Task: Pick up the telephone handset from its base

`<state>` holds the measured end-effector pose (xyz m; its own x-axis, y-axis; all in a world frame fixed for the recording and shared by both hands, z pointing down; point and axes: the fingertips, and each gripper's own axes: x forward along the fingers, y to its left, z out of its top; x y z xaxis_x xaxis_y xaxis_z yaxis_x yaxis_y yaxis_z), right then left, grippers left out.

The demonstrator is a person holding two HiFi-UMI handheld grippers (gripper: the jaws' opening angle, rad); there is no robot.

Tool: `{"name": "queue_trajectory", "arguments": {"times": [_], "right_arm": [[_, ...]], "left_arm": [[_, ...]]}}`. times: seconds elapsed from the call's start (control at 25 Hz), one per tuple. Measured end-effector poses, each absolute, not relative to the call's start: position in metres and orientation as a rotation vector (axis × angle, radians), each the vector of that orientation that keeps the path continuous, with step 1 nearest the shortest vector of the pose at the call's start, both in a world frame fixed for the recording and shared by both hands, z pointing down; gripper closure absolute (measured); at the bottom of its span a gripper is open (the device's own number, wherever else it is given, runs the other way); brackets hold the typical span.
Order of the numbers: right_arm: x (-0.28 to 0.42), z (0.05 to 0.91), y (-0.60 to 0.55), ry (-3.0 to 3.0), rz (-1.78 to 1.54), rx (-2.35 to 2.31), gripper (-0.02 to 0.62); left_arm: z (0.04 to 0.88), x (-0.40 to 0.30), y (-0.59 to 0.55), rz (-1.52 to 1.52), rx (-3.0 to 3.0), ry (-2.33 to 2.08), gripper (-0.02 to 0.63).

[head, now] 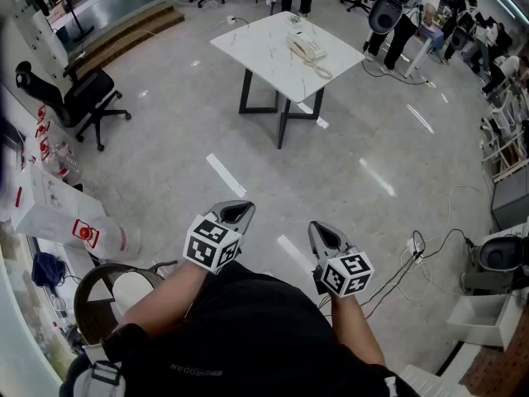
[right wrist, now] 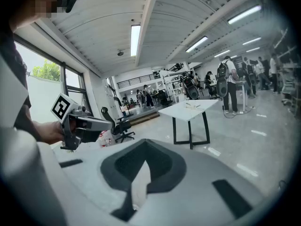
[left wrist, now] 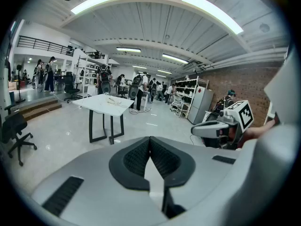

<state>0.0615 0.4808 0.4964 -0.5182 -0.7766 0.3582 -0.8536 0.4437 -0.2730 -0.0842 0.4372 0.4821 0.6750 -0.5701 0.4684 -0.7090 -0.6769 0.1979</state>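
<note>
One floor [head: 165,155]: pale grey and glossy; it fills most of my head view and carries everything else.
Table [head: 264,44]: white top on dark legs, far ahead of me near the top of the head view. Both gripper views show it well beyond the jaw tips.
Office chair [head: 78,98]: black, on castors, off to my left and well apart from the table.
Left gripper [head: 235,214]: held low in front of my body and tipped a little downward. In its own view the claw is pressed together at the tips with nothing between them.
Right gripper [head: 323,236]: level with the left one, beside it but not touching. Its claw is also fully together and empty.
Telephone [head: 307,50]: light-coloured, on the table top toward the right side, well away from both grippers.
Handset [head: 301,46]: as far as I can tell it lies on its base. From here it is too small for me to separate cleanly from the body.
Cord [head: 324,71]: thin and pale, trailing from the telephone toward the table's near right edge.
</note>
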Motion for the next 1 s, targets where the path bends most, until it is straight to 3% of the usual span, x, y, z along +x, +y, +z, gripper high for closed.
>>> {"name": "queue_trajectory", "arguments": {"times": [1.0], "right_arm": [[0.075, 0.502, 0.494, -2.484, 0.621, 1.421, 0.594]], "left_arm": [[0.489, -0.071, 0.449, 0.55, 2.479, -1.008, 0.604]]}}
